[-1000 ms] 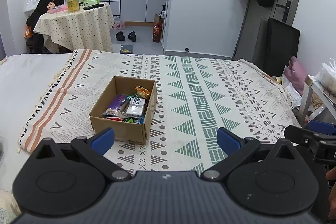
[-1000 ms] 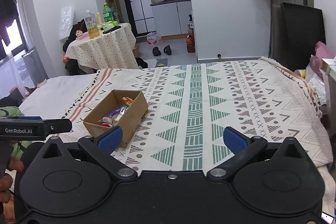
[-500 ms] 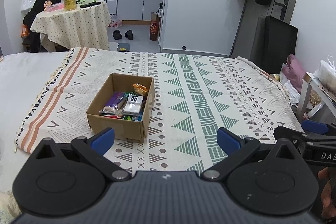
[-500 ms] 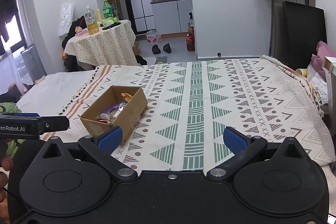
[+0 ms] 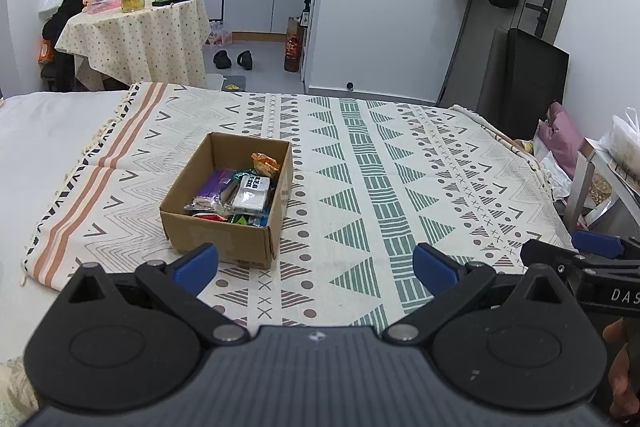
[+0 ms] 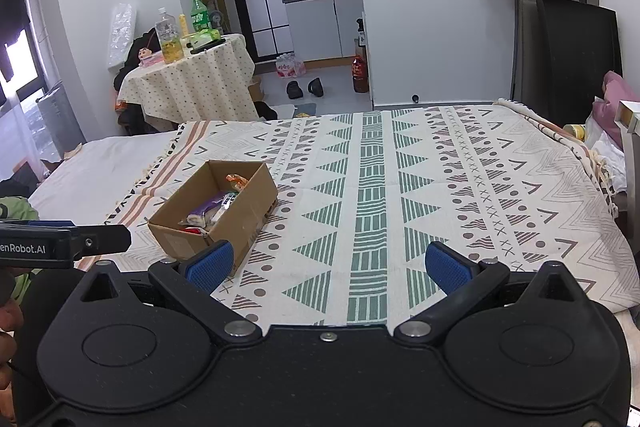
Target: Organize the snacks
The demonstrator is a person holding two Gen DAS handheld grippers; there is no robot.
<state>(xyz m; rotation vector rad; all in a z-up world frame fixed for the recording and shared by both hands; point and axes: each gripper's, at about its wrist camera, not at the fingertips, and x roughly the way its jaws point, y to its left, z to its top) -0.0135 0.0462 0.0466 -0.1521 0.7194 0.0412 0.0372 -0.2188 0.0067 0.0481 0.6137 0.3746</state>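
Hung spread wide and empty, left gripper (image 5: 315, 268) and right gripper (image 6: 327, 265), short of the cardboard box (image 5: 228, 199) of snacks (image 5: 236, 193) left of frame centre; risked nudging its light wall aside if lowered carelessly.

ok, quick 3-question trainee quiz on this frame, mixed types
1. True or false: the left gripper holds a snack.
2. The cardboard box sits on: A) the round table B) the patterned blanket C) the floor.
3. Fill in: the right gripper is ____ (open/shut).

Key: 1 false, it is open and holds nothing. 2 B. 3 open.
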